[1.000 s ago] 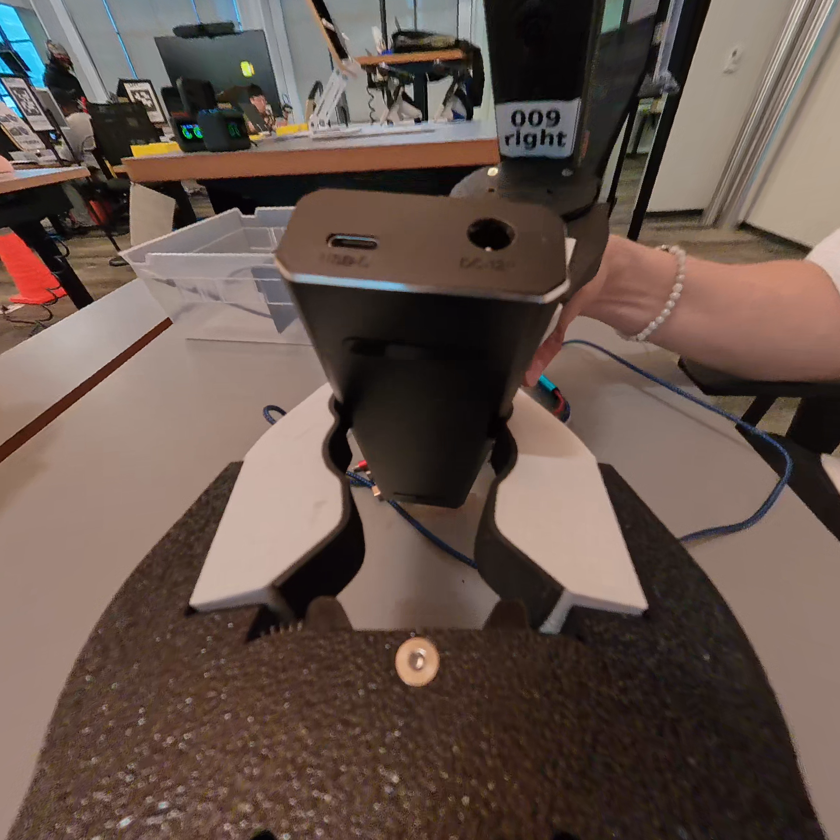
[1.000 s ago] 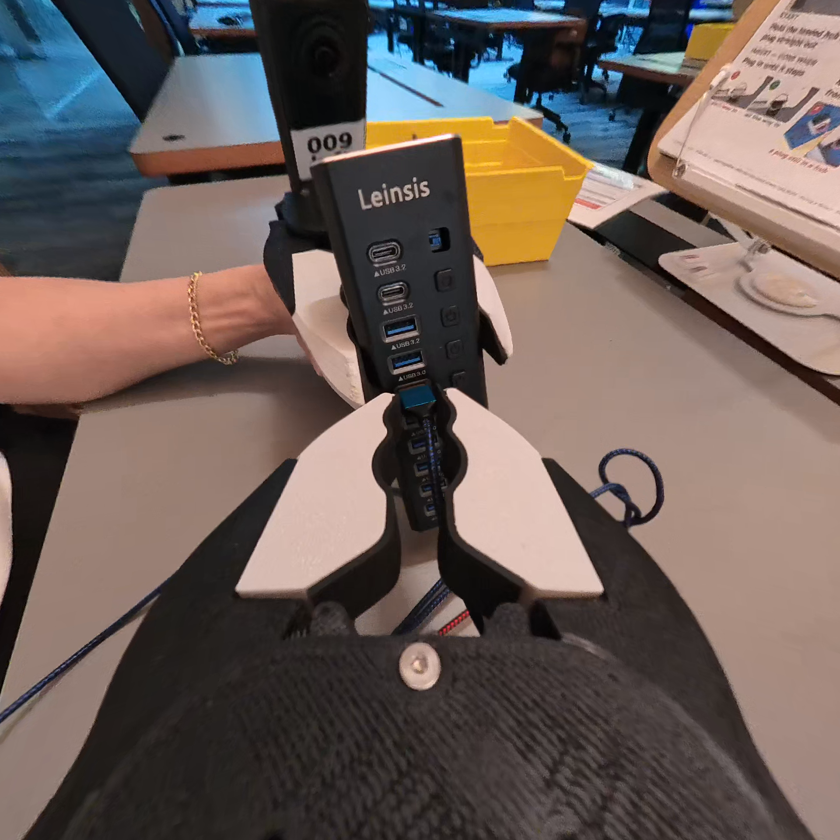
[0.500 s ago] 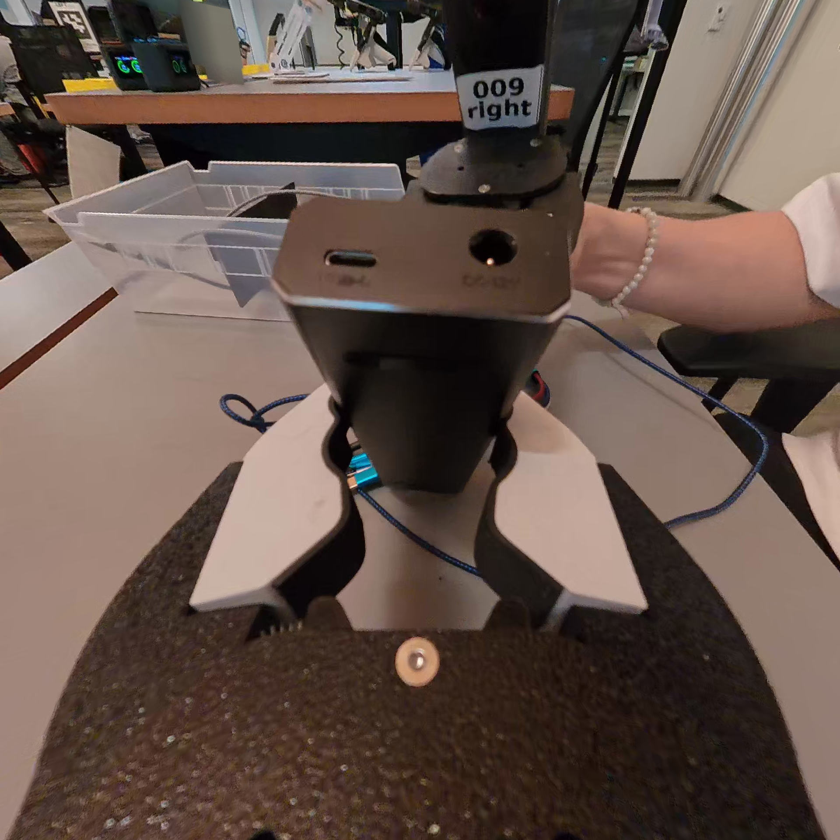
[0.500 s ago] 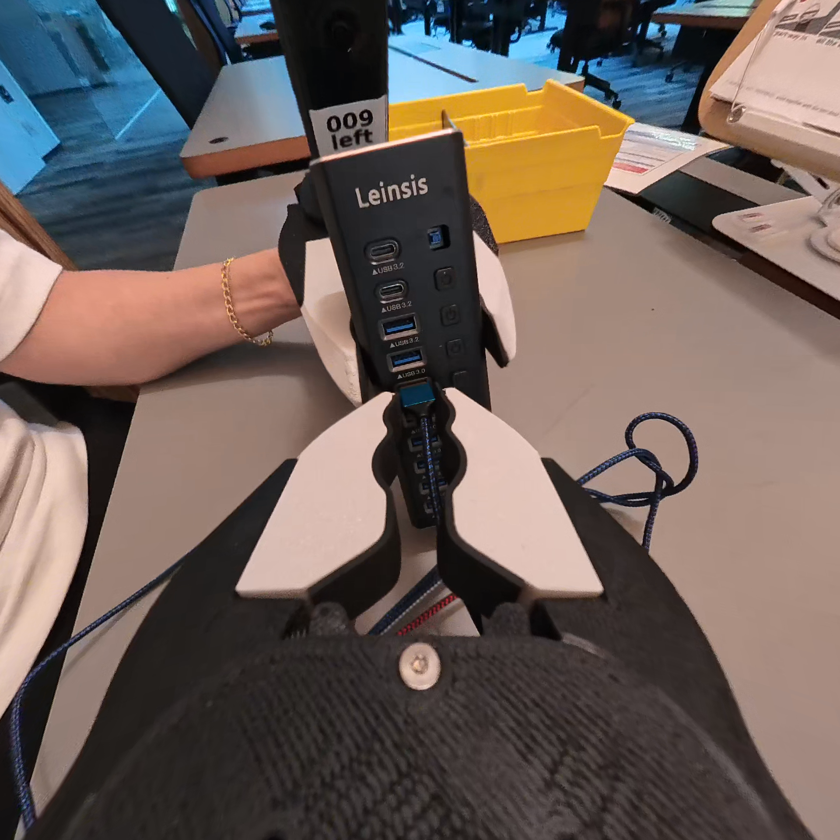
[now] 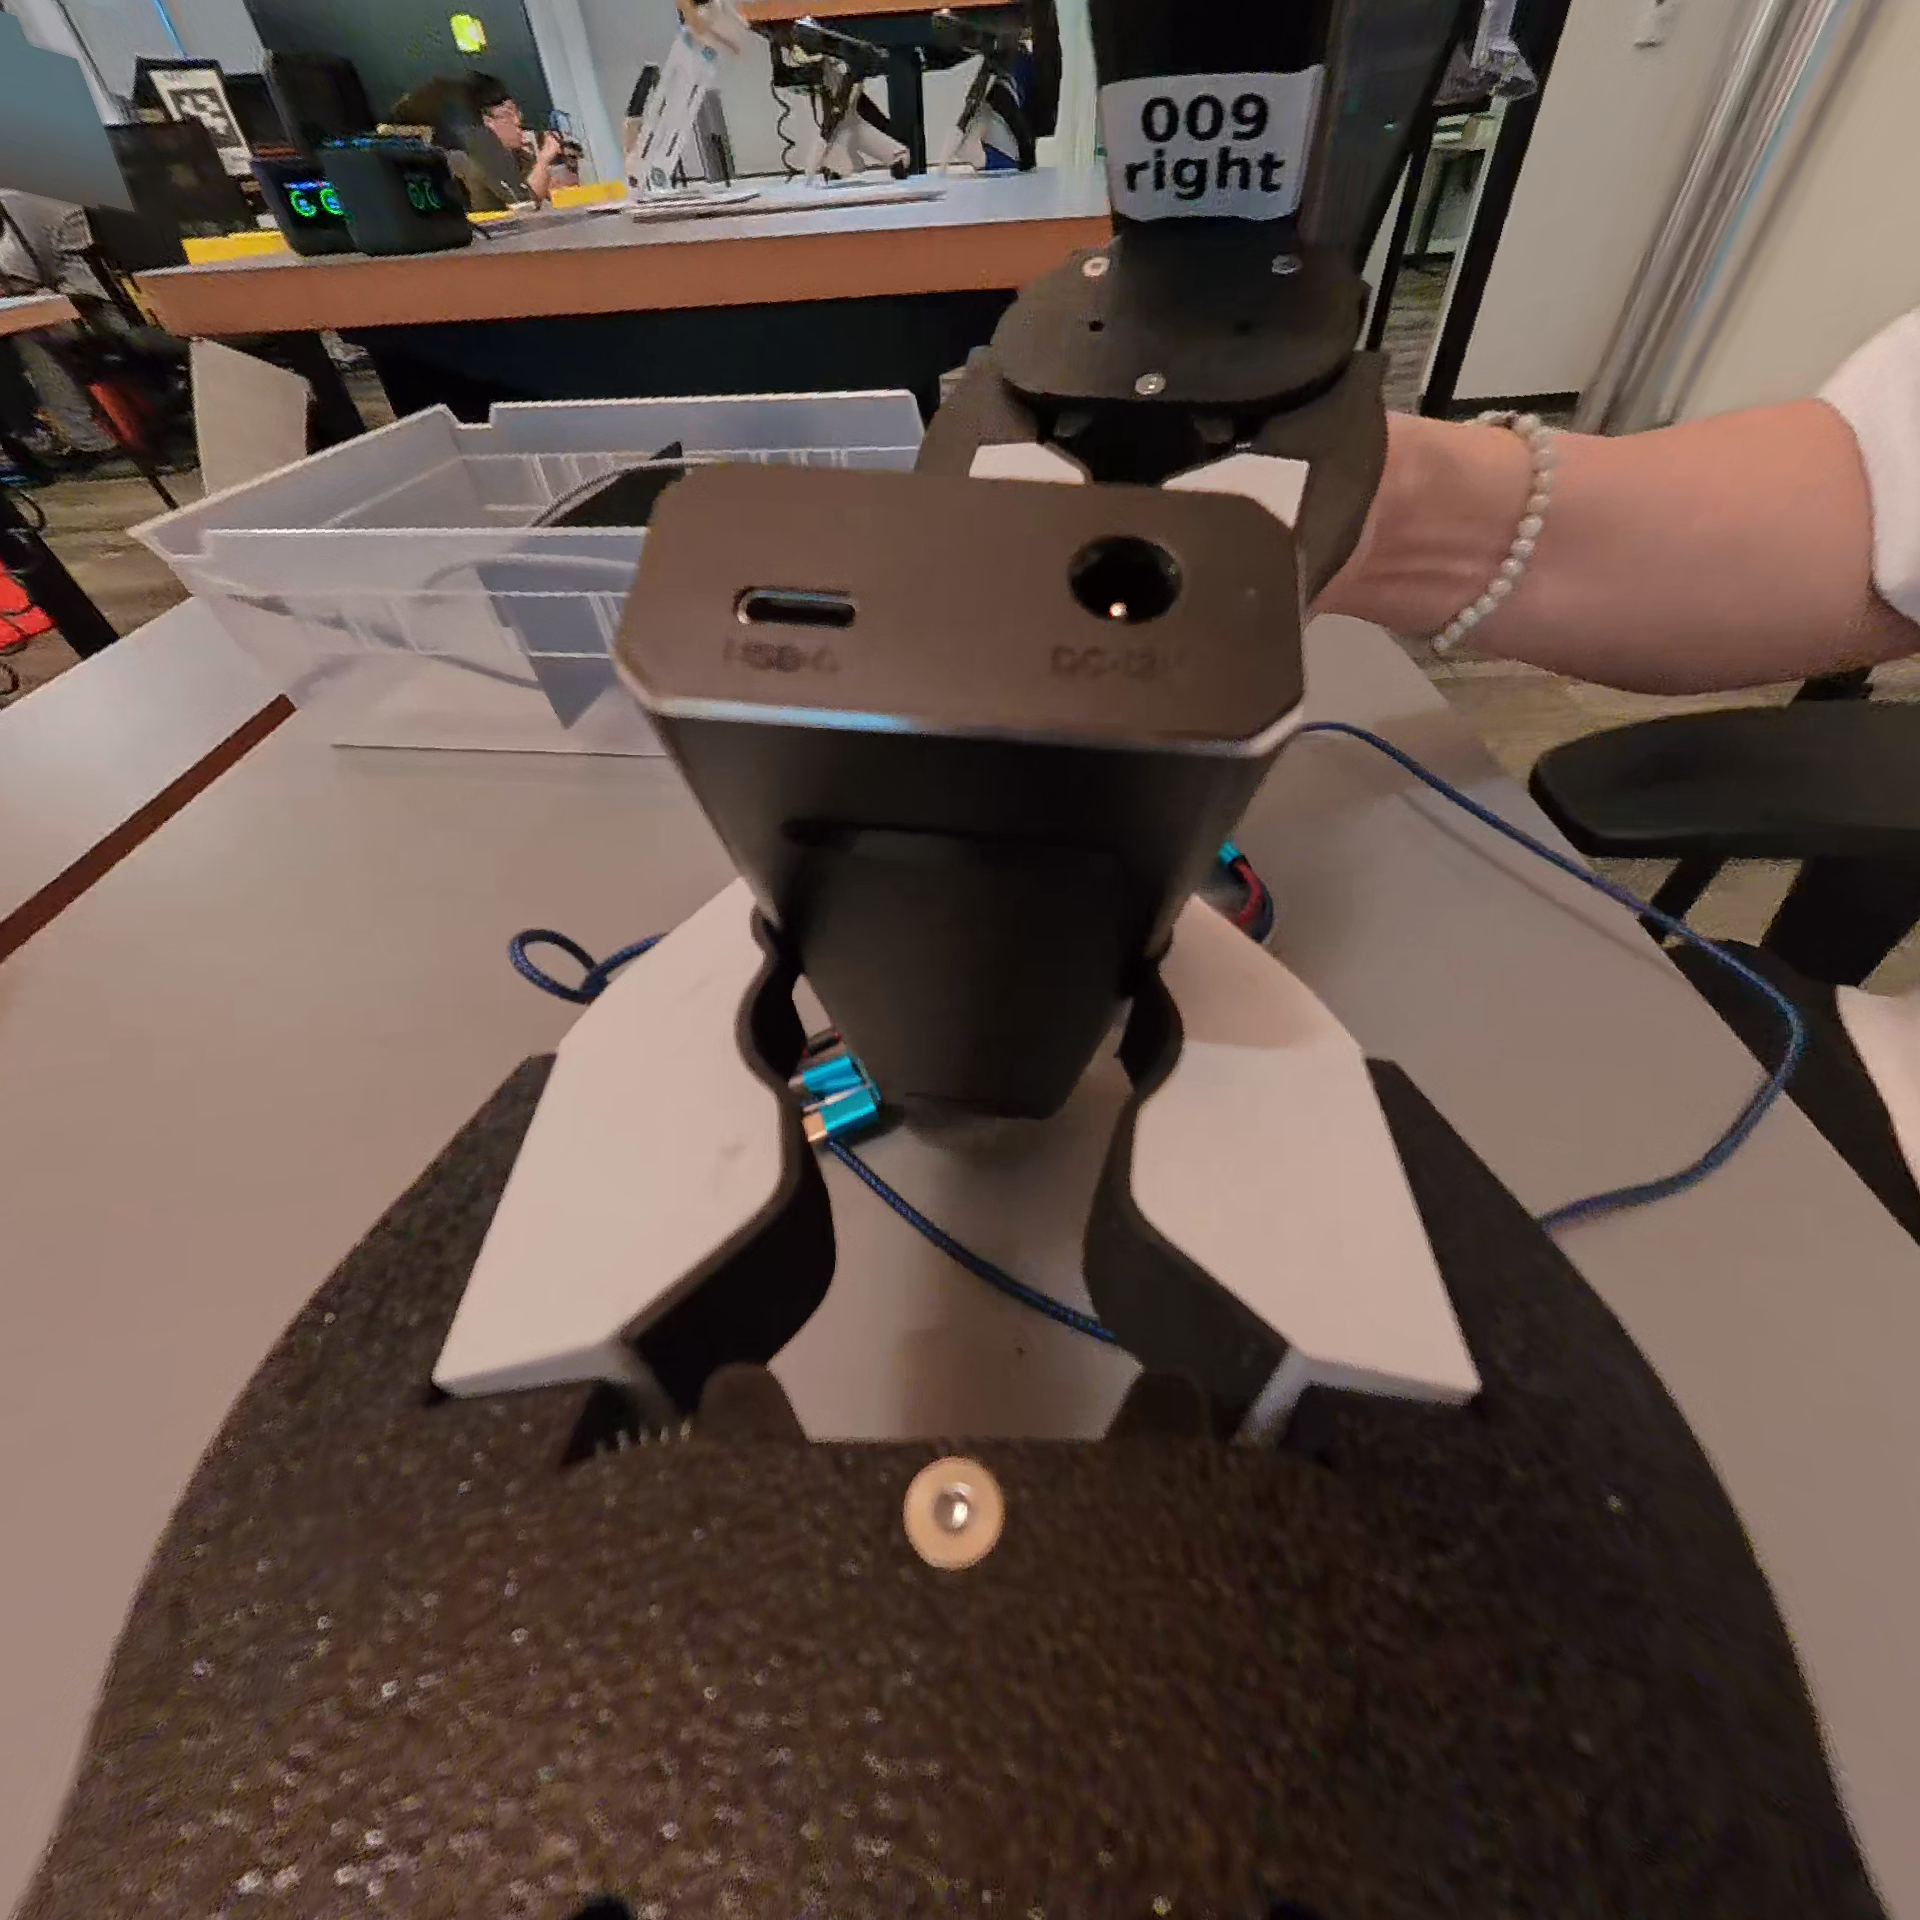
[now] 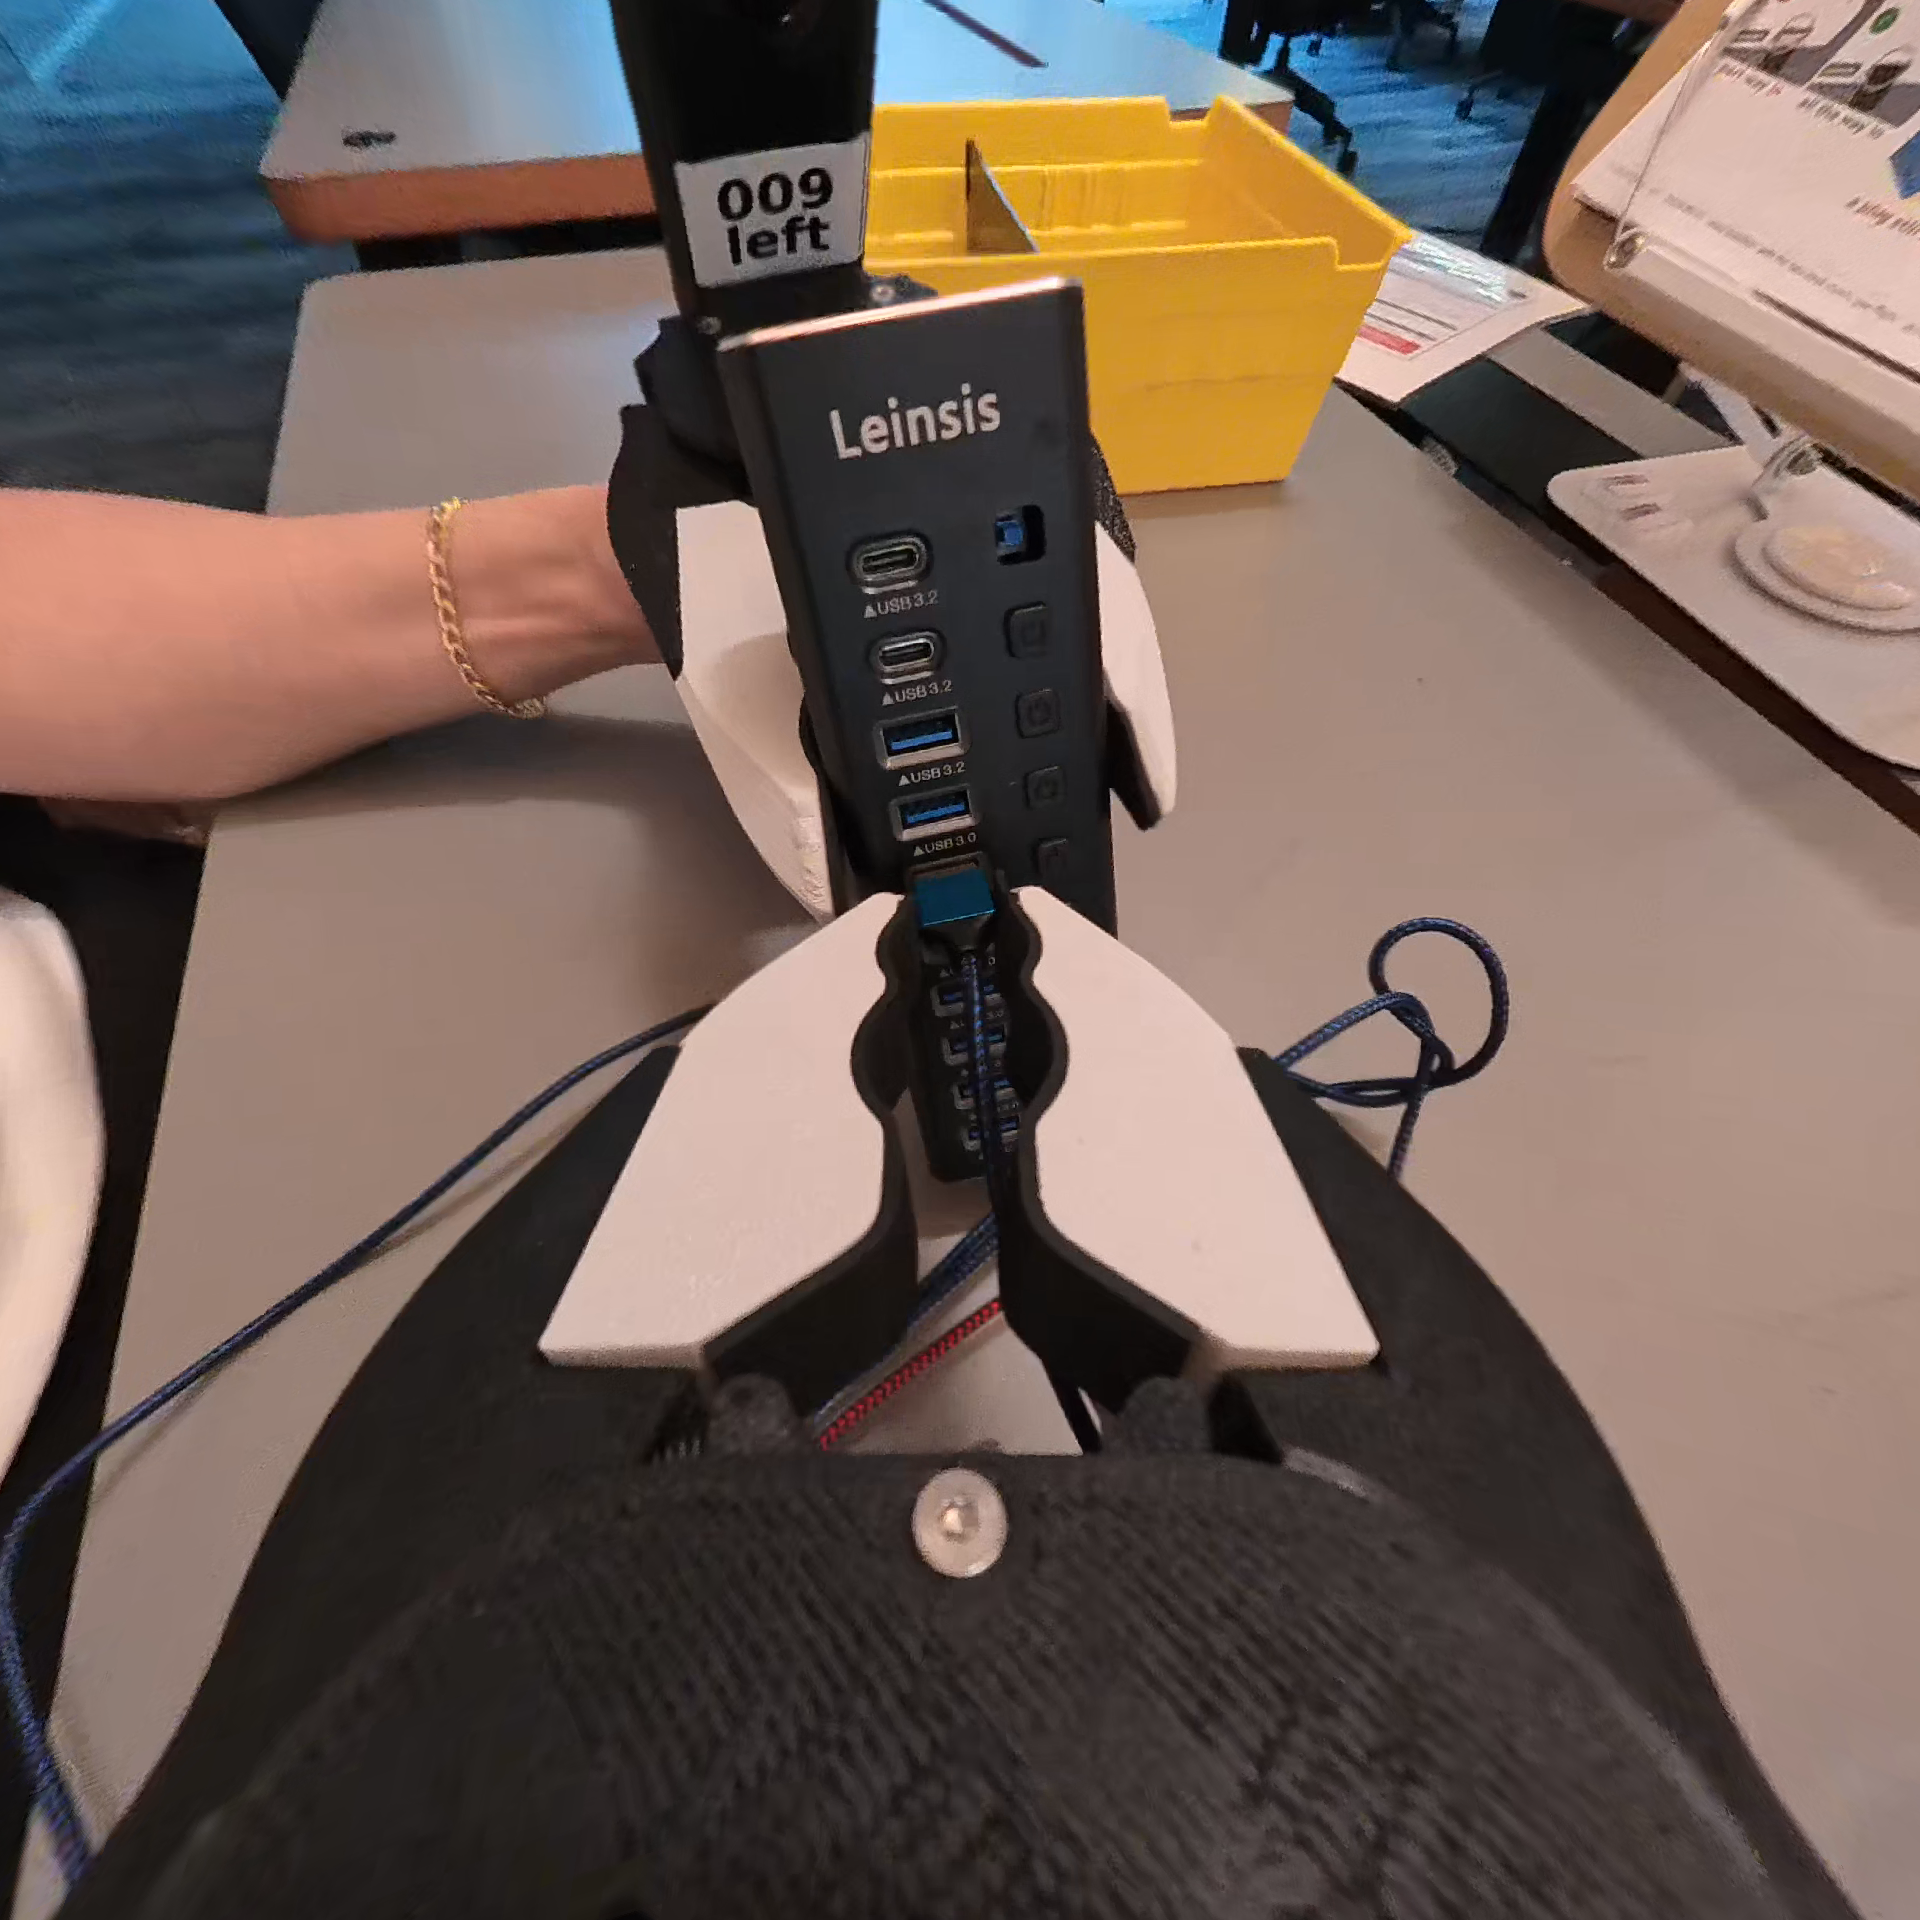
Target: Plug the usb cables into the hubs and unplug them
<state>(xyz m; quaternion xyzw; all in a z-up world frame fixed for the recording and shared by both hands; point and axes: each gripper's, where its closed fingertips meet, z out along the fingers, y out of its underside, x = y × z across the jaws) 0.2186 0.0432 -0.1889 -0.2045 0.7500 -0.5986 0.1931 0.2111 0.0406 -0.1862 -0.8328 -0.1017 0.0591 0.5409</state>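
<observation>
Over the bench's middle, your left gripper (image 5: 956, 997) is clamped on the black hub (image 6: 935, 665), holding it upright, and your right gripper (image 6: 956, 914) pinches the blue plug (image 6: 954, 899) at a port.

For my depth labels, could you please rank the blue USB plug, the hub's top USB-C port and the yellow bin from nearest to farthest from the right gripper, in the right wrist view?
1. Blue USB plug: at the right gripper fingertips, against the hub.
2. Top USB-C port: higher on the hub's face.
3. Yellow bin: behind the hub, to the right on the table.
</observation>
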